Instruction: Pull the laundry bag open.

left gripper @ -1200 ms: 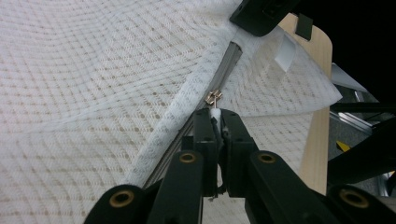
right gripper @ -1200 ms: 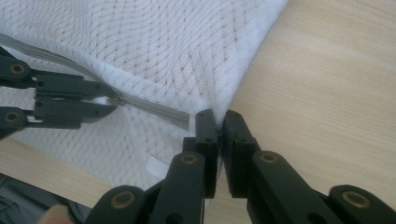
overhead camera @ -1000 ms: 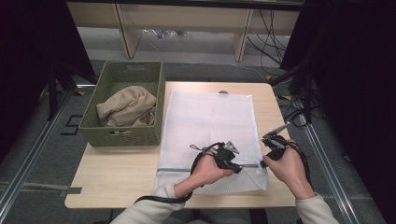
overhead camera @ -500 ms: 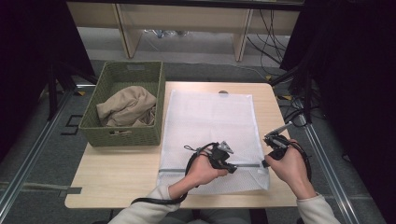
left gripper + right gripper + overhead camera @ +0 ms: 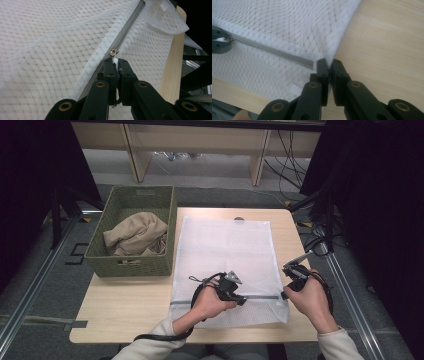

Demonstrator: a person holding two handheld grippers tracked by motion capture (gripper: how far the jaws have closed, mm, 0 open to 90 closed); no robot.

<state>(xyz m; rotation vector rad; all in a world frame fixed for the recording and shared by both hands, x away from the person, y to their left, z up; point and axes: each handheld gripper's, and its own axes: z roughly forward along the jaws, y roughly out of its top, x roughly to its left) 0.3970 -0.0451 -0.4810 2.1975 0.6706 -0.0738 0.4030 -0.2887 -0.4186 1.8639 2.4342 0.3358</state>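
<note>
- Where the table's left edge ends, a green woven basket (image 5: 131, 251) sits with a tan cloth (image 5: 135, 234) bundled inside it.
- Beside it, the white mesh laundry bag (image 5: 225, 250) lies flat on the wooden table (image 5: 125, 312), its grey zipper (image 5: 265, 297) running across near my edge.
- My left gripper (image 5: 242, 300) has its jaws pressed together on the white zipper pull (image 5: 114, 60), just behind the metal slider (image 5: 114, 52), about midway along the zipper.
- My right gripper (image 5: 284, 295) is clamped tight on the bag's right edge (image 5: 325, 61), right where the zipper ends.
</note>
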